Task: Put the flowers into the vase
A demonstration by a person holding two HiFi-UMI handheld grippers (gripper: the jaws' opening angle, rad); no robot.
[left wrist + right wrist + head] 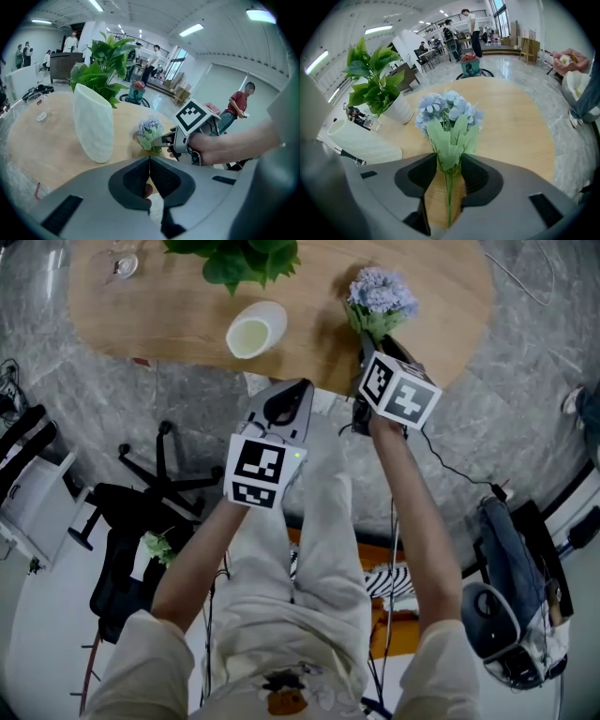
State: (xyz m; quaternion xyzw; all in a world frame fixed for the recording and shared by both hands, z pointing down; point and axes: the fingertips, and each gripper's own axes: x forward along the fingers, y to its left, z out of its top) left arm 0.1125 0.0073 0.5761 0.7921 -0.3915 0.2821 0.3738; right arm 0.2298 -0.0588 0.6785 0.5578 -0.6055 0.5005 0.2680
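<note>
**Right tongs astride the flower stem, left tongs clenched and empty**

Your right tongs [447, 161] stand apart with the flowers [449, 112] between them. The thin green stem runs down the middle of the gap with bare wood showing on both sides, and only the pale, saw-edged leaves brush the dark ribbed pads. Nothing is gripped. Your left tongs [149, 164] are clenched pad to pad with nothing between them, held off the near edge of the table [169, 315] above your lap.

The flowers are a soft cluster of pale blue petals over light green leaves. They sit at the table's near right edge, so your right hand has open air behind and to the right. The vase [93, 124] stands upright to their left, apart from them, with clear wood between the two. It is white and matte with a finely ribbed wall, and its wide mouth is open in the head view.

Behind the vase a leafy potted plant [239, 257] fills the far middle of the table, and a clear glass [122, 263] stands at the far left — both well away from the flowers.

The table is rounded light wood with a smooth grain. It rests on a grey marbled floor [534, 381], and a black office chair [155, 488] stands below to your left. The gripper views show a bright open hall with ceiling strip lights and people standing far off.
</note>
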